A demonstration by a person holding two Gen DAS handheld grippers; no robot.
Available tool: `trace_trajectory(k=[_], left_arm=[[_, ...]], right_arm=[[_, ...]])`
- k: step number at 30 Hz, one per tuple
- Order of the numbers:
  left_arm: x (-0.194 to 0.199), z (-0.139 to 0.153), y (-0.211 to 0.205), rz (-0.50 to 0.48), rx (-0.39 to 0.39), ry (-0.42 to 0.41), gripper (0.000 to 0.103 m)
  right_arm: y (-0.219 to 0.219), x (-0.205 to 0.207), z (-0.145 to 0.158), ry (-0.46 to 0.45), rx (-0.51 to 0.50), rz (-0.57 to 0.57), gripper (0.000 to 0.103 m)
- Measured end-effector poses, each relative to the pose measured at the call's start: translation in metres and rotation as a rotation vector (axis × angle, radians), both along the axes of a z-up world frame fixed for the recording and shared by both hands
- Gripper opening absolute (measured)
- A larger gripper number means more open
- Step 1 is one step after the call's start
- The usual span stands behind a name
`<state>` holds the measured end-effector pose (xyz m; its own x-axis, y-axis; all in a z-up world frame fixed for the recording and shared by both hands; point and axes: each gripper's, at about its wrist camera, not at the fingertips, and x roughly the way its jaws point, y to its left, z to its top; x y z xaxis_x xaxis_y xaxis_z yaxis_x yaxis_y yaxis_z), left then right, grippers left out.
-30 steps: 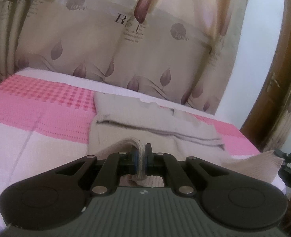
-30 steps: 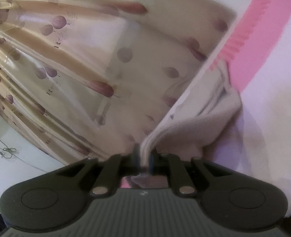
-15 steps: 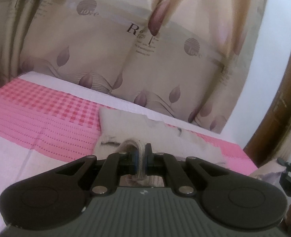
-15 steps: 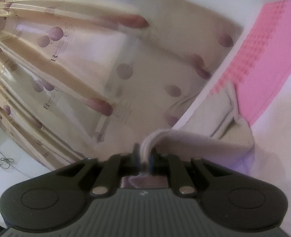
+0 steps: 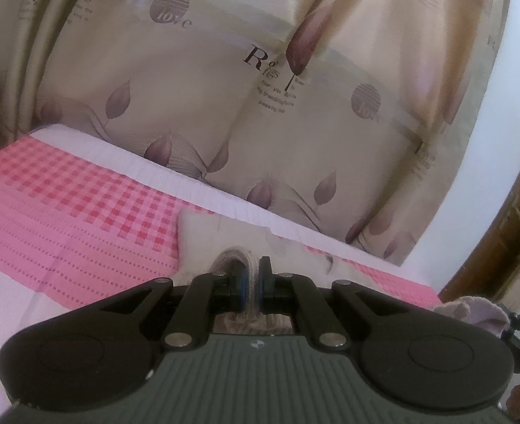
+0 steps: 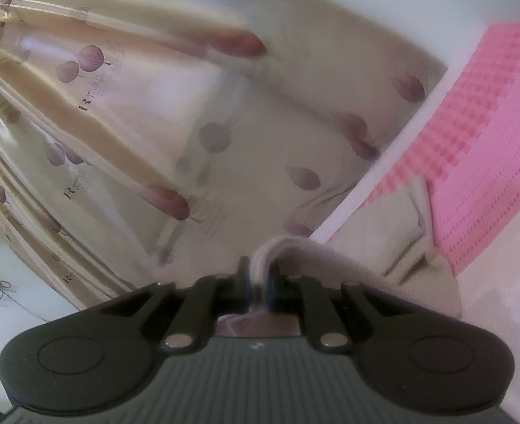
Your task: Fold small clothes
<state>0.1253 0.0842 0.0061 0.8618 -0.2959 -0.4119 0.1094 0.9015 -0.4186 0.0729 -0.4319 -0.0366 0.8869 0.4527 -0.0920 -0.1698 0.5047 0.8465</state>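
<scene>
A small beige garment (image 5: 221, 236) lies on the pink-and-white bedspread (image 5: 65, 212). My left gripper (image 5: 251, 282) is shut on a bunched edge of it, lifted over the part that lies flat. In the right wrist view my right gripper (image 6: 260, 282) is shut on another edge of the same beige garment (image 6: 383, 247), which hangs from the jaws down to the bed (image 6: 489, 141). The right gripper's end with a pinch of cloth also shows at the left wrist view's right edge (image 5: 471, 312).
A beige curtain (image 5: 260, 88) with leaf prints hangs right behind the bed's far edge. A white wall and a brown wooden door frame (image 5: 507, 229) stand at the right. The bedspread stretches out to the left.
Both grippers have carried the held garment edges forward, toward the far edge of the bed. More of the garment is now hidden under the left gripper. The curtain looks closer.
</scene>
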Motion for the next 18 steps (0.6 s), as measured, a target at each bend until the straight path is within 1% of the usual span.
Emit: trace_trajectory(k=[11,18], left_arm=[[0.032,-0.003,-0.010,0.048,0.022,0.010,0.006],[0.054,-0.010,-0.013,0.072,0.031,0.032,0.006]], right_arm=[[-0.010,0.040,-0.005,0.038,-0.025,-0.017,0.009],[-0.015,0.060,-0.010,0.057,-0.025,-0.030,0.009]])
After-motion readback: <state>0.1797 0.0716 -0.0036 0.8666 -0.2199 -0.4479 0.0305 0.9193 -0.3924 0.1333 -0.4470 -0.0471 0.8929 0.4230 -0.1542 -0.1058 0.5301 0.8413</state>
